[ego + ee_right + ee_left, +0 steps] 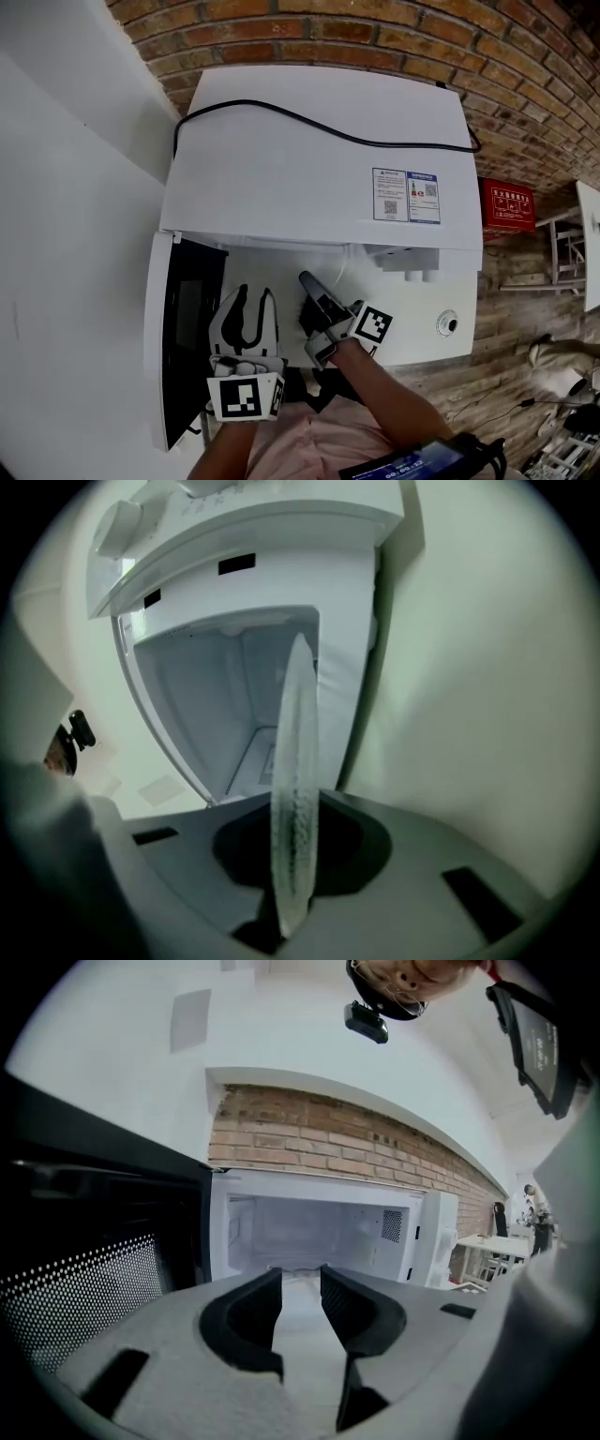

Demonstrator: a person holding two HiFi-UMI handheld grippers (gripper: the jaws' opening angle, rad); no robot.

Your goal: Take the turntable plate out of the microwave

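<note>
Turntable plate (294, 761), clear glass, stands edge-on, clamped between my right fingers (352, 847) at the mouth of the open microwave (309, 159). My left fingers (257, 1312) stand apart with nothing between them, aimed at the cavity, beside the swung-open door (176, 323).

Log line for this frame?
right claw: shut on turntable plate, facing microwave | left claw: open, empty | door: open
</note>
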